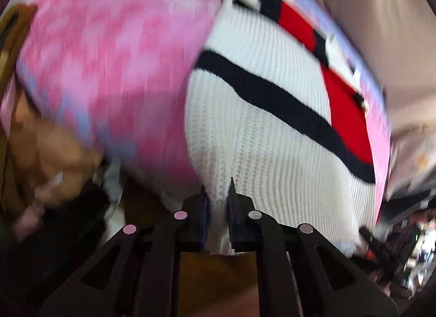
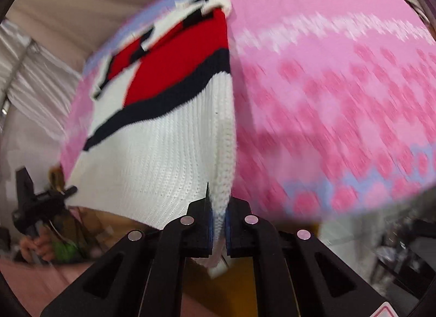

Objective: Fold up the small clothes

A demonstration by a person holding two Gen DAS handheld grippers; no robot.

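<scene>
A small knitted sweater, white with a dark navy stripe and a red block, hangs lifted in the air. My left gripper is shut on its white hem at one corner. My right gripper is shut on the folded white edge of the same sweater at the other corner. Behind the sweater is a pink patterned cloth with a pale blue border, blurred by motion; it also fills the right wrist view. The other gripper shows small at the left of the right wrist view.
Beige draped fabric hangs behind. A brown wooden surface lies below the grippers. A person's hand holds the far gripper. Dark clutter sits at the right edge.
</scene>
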